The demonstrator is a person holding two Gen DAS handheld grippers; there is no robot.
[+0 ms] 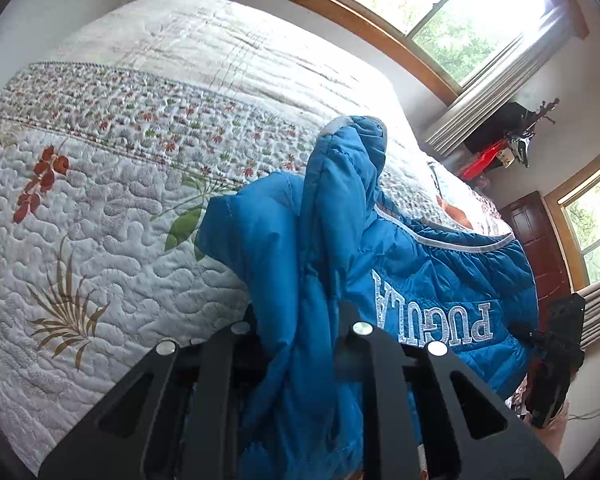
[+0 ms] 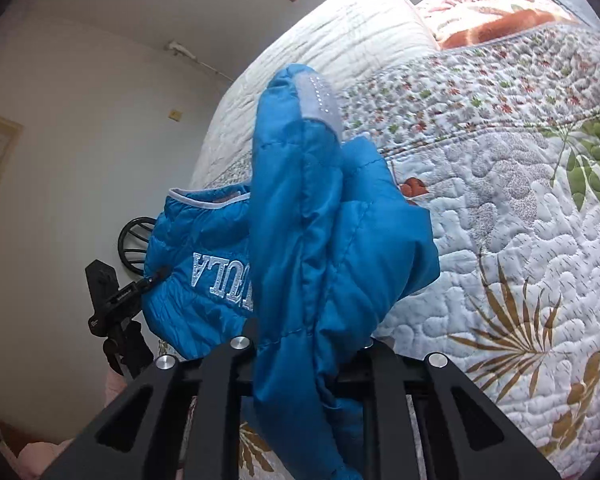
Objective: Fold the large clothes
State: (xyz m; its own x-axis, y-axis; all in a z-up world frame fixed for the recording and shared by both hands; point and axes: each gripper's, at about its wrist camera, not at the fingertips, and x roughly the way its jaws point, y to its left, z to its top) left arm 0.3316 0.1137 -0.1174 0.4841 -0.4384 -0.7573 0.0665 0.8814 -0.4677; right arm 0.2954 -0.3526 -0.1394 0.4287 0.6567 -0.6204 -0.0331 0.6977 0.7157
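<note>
The bright blue quilted puffer jacket (image 1: pixel 440 280) with pale grey piping and silver embroidered lettering is lifted off the bed, hanging between the two tongs over the near edge of the bed. From the left wrist view a bunched fold of its sleeve or shoulder rises in a peak straight ahead of the left tongs (image 1: pixel 300 332), whose black fingers are closed tight on the fabric — blue cloth fills the narrow gap between them and spills below. The lettered panel hangs off to the right of that fold, the letters upside down.

From the right wrist view the right tongs (image 2: pixel 304 350) are likewise clamped on a thick blue fold, which stands up ahead of them and ends in a pale grey cuff band (image 2: pixel 320 100) dotted with small studs. The lettered panel here hangs to the left.

Under and beyond the jacket lies the white quilted bedspread (image 1: pixel 120 220) with printed leaves, red flowers and a band of small blossoms, covering the bed to its far edge. Behind the bed's far corner are wood-framed windows (image 1: pixel 440 8) with pale curtains — and a dark wooden door (image 1: pixel 540 240) farther right. A black camera stand (image 2: pixel 112 308) shows beside the jacket.
</note>
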